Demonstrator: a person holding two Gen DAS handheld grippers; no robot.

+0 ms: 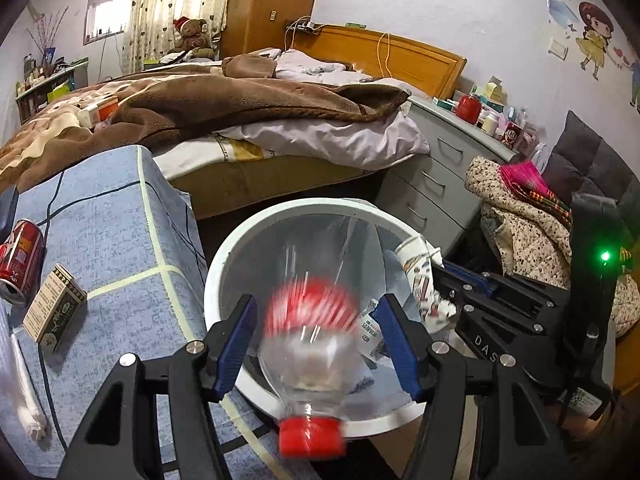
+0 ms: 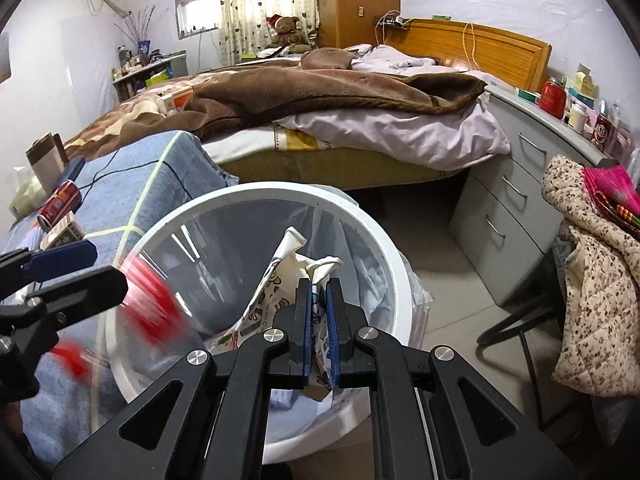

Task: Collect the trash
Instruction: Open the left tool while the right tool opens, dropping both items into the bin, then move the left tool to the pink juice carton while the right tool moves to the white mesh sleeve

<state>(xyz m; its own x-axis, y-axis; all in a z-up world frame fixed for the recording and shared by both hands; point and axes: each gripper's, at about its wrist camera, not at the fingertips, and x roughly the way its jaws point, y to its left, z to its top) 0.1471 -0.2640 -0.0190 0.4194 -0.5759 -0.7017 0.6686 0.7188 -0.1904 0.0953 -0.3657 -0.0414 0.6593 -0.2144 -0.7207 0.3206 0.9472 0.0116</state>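
Both grippers hang over the white round plastic bin (image 2: 400,280) for dropping: the left gripper (image 1: 316,344), jaws spread, frees a blurred clear red-capped plastic bottle (image 1: 308,344), while the right gripper (image 2: 318,320) pinches a crumpled printed paper cup (image 2: 296,268).

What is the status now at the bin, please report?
Left gripper open, plastic bottle blurred between the fingers, over white bin. Right gripper shut on crumpled paper cup above bin. Can and small box wait on cloth.

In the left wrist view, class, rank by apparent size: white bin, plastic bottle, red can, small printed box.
1. white bin
2. plastic bottle, though blurred and nearest the camera
3. red can and small printed box: too alike to rank
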